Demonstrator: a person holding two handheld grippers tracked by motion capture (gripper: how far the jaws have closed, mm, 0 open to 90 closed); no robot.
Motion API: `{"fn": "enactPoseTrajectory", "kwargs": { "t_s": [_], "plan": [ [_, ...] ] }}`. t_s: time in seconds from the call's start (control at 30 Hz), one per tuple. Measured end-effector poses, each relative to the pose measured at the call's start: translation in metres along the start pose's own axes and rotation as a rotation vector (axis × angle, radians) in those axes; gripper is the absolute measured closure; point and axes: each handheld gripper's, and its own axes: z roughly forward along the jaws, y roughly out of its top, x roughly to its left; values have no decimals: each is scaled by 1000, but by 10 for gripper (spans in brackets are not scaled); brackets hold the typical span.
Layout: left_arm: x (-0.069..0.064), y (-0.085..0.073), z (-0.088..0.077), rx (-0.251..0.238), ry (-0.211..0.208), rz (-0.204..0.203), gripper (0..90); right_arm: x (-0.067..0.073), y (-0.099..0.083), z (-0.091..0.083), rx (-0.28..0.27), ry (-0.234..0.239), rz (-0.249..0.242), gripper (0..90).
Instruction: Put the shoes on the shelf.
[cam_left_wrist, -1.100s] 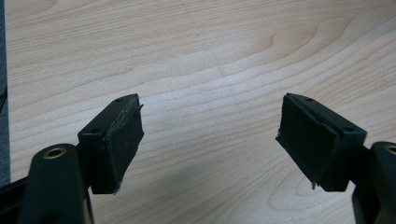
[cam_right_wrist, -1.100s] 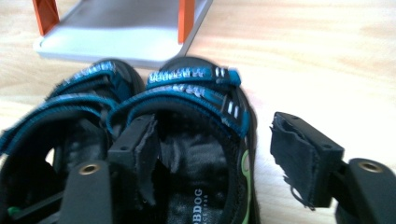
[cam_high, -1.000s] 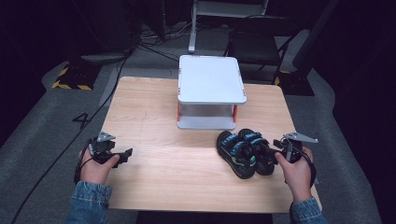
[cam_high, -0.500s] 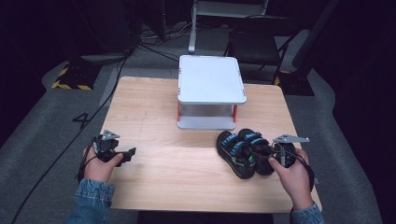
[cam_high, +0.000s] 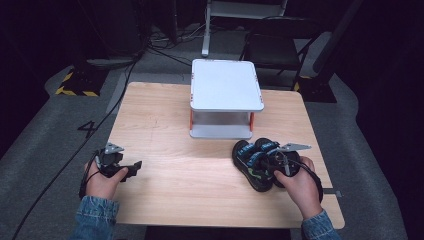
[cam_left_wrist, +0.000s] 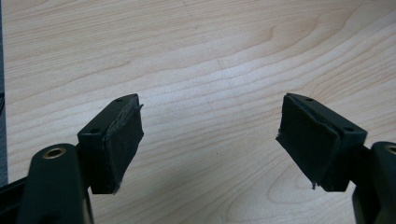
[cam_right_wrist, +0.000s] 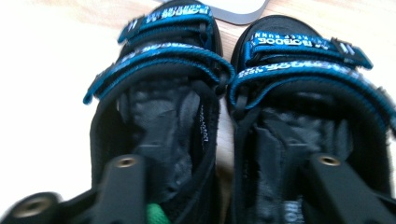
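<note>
Right tool (cam_high: 270, 167) moved onto sandals (cam_high: 255, 160), closing; black, blue straps

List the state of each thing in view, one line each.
Pair of black sandals with blue straps: side by side on the table, straps fastened.
White two-tier shelf with orange posts: upright, both tiers bare.
Left gripper: open, over bare wood.
Right gripper: jaws just closing, one inside each sandal.

Denim sleeves (cam_high: 95, 220), black hand-held gripper (cam_left_wrist: 210, 144) jaws with brass-ringed screw holes, grey three-cornered top plates, trailing black cables.
</note>
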Motion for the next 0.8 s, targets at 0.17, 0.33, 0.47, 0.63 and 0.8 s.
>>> {"fn": "enactPoseTrajectory", "kwargs": {
  "t_s": [0.17,0.33,0.47,0.63,0.8],
  "plan": [
    [3,-5,-4,1,9,-11,220,1,3,3,44,-45,-57,681],
    [5,-8,-6,1,12,-16,220,4,5,5,61,-62,-63,741],
    [5,-9,-7,3,12,-22,220,2,5,5,57,-46,-24,788],
    [6,-8,-6,3,15,-16,220,4,5,4,54,-40,-17,799],
    [5,-6,-3,12,13,-7,221,9,8,0,53,25,5,800]
  ]
}}
